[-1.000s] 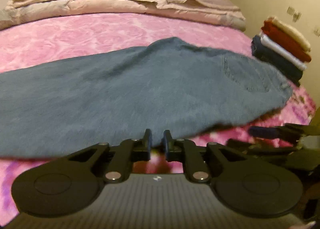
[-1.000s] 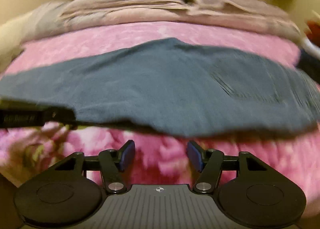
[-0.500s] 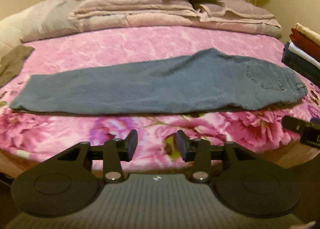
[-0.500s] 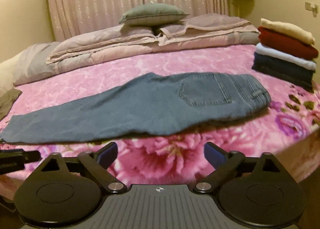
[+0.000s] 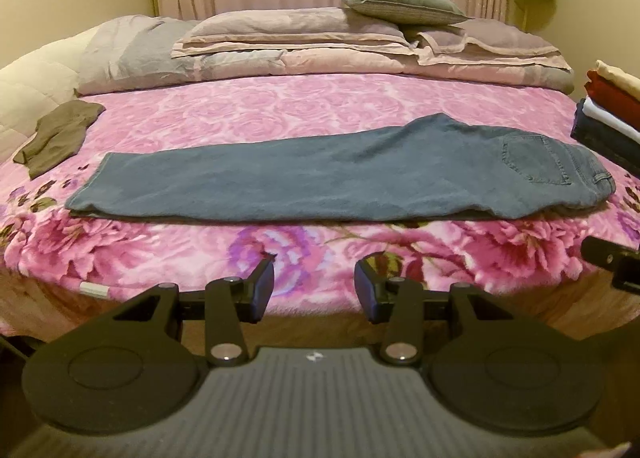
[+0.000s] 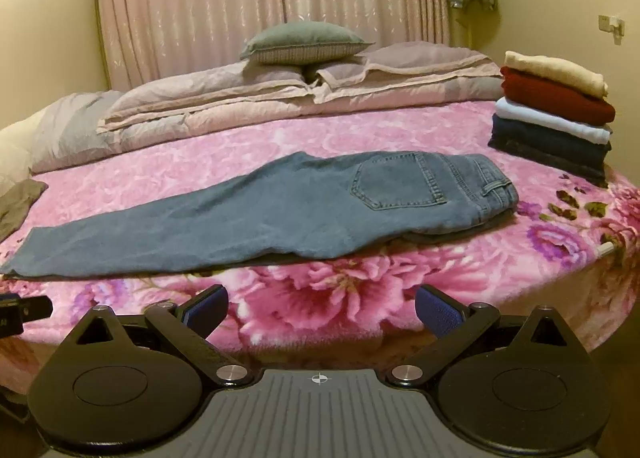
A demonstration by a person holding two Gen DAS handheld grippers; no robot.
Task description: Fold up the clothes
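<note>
Blue jeans [image 5: 340, 174] lie folded lengthwise on the pink floral blanket [image 5: 280, 114], legs to the left and waist to the right. The right wrist view shows the same jeans [image 6: 280, 214] with a back pocket facing up. My left gripper [image 5: 315, 282] hovers off the bed's near edge, open, with nothing between its fingers. My right gripper [image 6: 320, 304] is wide open and empty, also short of the jeans. Neither touches the cloth.
A stack of folded clothes [image 6: 554, 114] sits at the bed's right side, also seen as a stack [image 5: 612, 118] in the left wrist view. An olive garment [image 5: 56, 138] lies at the far left. Folded bedding and a grey pillow [image 6: 304, 42] line the back.
Both grippers have drawn back and up from the jeans' near edge to beyond the bed's edge. The left went from nearly shut to open; the right opened wider.
</note>
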